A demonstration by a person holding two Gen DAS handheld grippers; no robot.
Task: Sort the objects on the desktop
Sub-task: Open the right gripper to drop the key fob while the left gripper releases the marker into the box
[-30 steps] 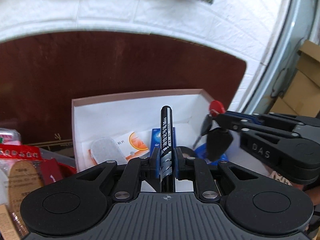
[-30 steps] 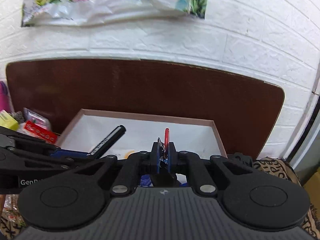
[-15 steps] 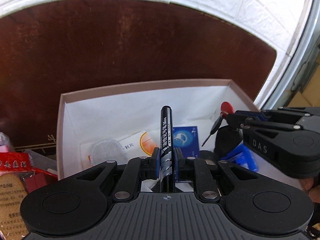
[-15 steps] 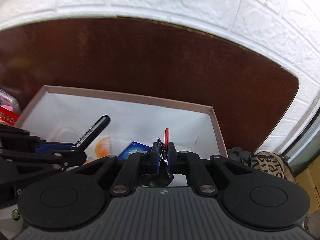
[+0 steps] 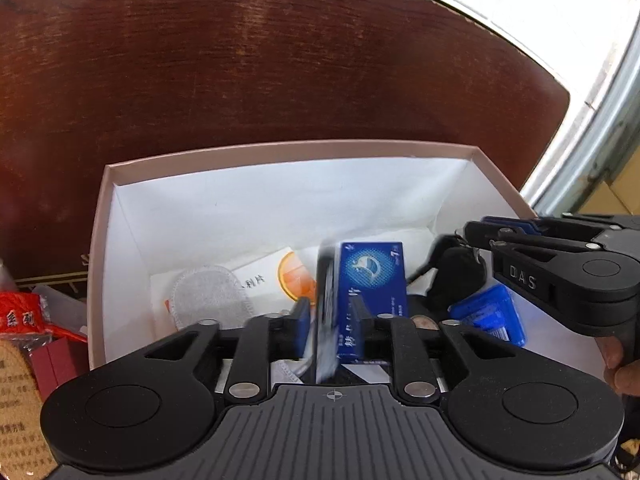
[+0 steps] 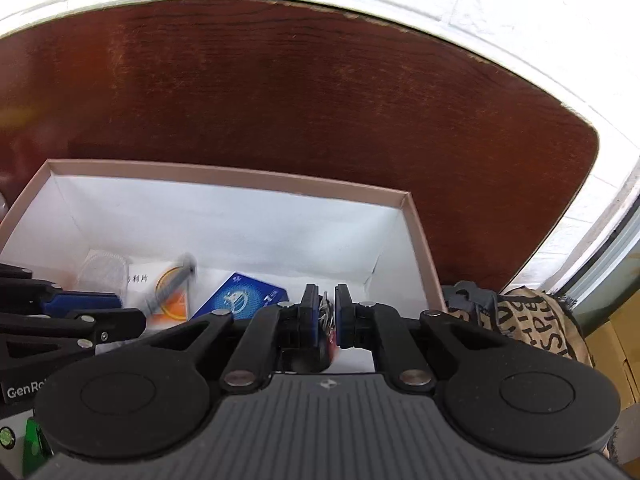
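With the left gripper (image 5: 331, 320) jaws just having been opening and the blurred black marker pen (image 5: 326, 312) slipping loose between them into the white-lined cardboard box (image 5: 280, 152), the right gripper (image 6: 326, 322), clamped on the key bunch (image 6: 327, 320), should release low over bare floor.

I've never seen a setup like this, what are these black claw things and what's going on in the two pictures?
No robot: a person holds a two-finger gripper in each hand, each with a fisheye camera looking along its fingers. One picture comes from each. Both hang over an open cardboard box on a dark wooden table. Inside lie a blue medicine box, an orange-printed sachet and a round grey pad. The left gripper has just been opening its jaws; a blurred black marker sits loose between them. The right gripper is shut on a bunch of keys.
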